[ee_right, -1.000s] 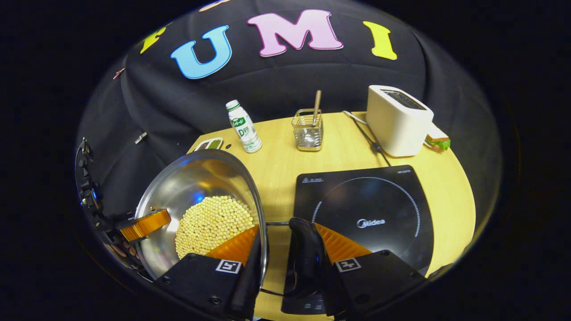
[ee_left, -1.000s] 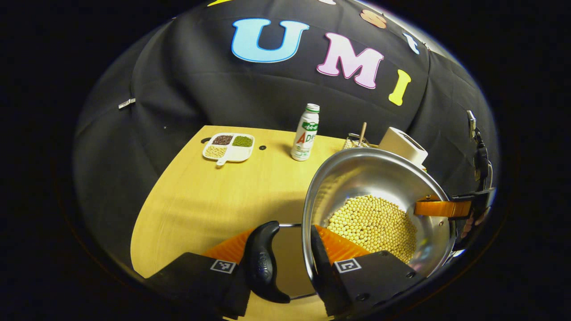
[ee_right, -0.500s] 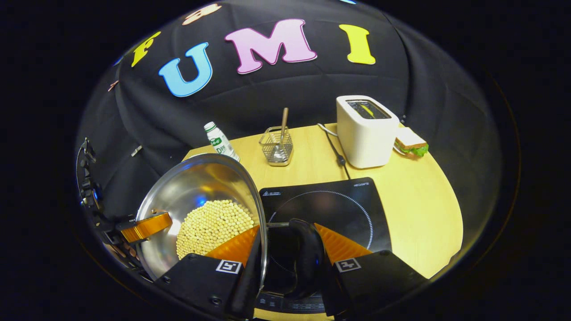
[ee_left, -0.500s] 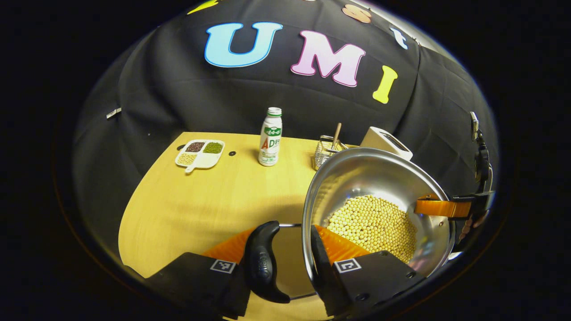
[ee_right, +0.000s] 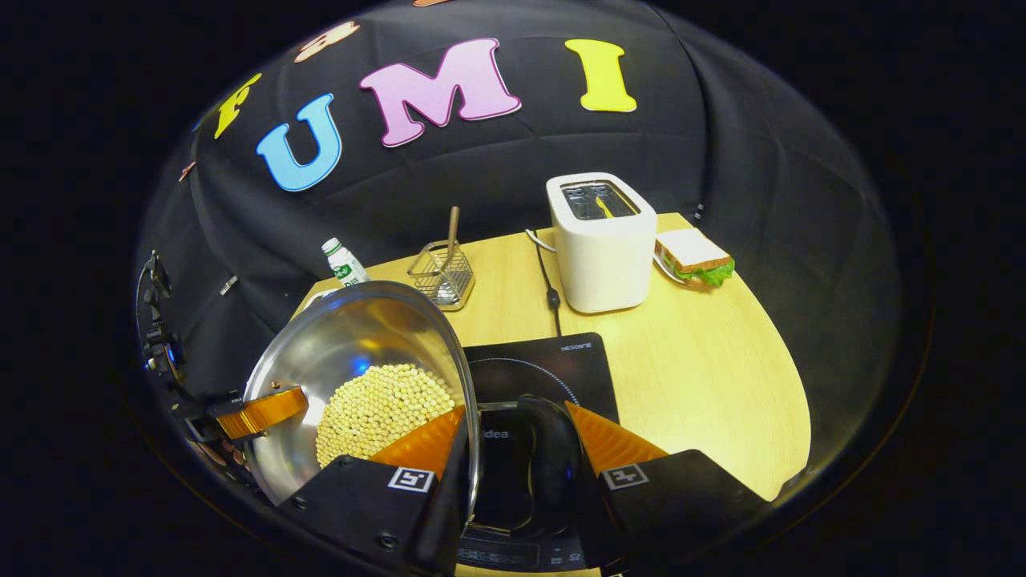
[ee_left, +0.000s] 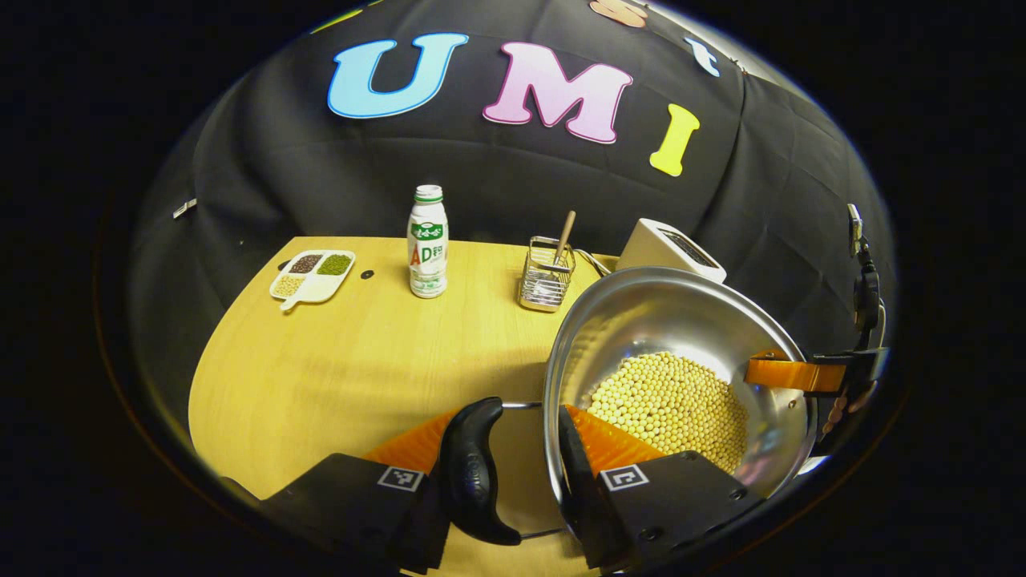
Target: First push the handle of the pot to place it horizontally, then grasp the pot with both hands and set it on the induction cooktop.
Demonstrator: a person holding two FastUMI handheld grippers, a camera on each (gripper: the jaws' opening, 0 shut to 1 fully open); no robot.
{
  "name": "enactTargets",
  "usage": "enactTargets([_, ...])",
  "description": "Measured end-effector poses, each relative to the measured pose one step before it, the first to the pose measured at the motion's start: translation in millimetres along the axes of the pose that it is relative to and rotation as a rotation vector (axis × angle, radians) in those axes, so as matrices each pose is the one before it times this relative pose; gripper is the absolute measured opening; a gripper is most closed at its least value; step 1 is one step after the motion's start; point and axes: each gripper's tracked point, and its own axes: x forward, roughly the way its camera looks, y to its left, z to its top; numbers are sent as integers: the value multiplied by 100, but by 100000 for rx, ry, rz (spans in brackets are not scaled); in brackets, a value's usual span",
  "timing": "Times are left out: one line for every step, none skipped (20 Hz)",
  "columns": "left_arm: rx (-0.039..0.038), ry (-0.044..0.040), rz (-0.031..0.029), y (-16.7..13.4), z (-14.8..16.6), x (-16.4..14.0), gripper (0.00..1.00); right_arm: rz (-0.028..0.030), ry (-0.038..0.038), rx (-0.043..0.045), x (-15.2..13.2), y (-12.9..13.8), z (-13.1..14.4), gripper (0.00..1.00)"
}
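Right gripper view has the worktop (ee_right: 705,385) with the induction cooktop (ee_right: 553,361) at its near edge, directly under the pot (ee_right: 361,361). Pot full of beans, carried above the cooktop, I judge; setting down remains. Right gripper (ee_right: 513,449) and left gripper (ee_left: 513,449) each clamp a black handle against the rim. Toaster (ee_right: 601,240), sandwich (ee_right: 693,258) (back right corner), wire basket (ee_right: 441,274) and bottle (ee_left: 427,240) stand well clear.

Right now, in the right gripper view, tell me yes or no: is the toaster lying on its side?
No, the white toaster stands upright on the table, its slots facing up, beside the sandwich.
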Motion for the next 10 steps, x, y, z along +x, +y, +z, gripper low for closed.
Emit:
enactTargets([-231,320,129,-602,-60,470,65,-128,342,63,319,-769,76,61])
enactTargets([-112,224,118,-521,-99,566,65,-48,149,74,297,-711,31,61])
enactTargets([-283,182,162,-334,-134,390,65,-112,276,48,465,-563,143,61])
enactTargets([-232,407,167,-430,-63,416,65,-91,591,266,425,-515,-88,61])
enactTargets([-195,32,132,-559,-40,562,65,-56,421,346,304,-577,-29,61])
enactTargets([-218,121,212,-343,-122,582,65,129,105,-276,457,-474,71,61])
enactTargets([2,37,250,-391,-99,435,65,-34,123,-77,231,-480,17,61])
enactTargets([-63,9,272,-299,-111,463,65,73,317,25,339,-463,33,61])
enactTargets([-179,161,318,-217,-98,448,65,193,467,110,433,-335,-18,61])
enactTargets([-165,258,265,-259,-105,404,65,205,159,96,350,-506,-117,61])
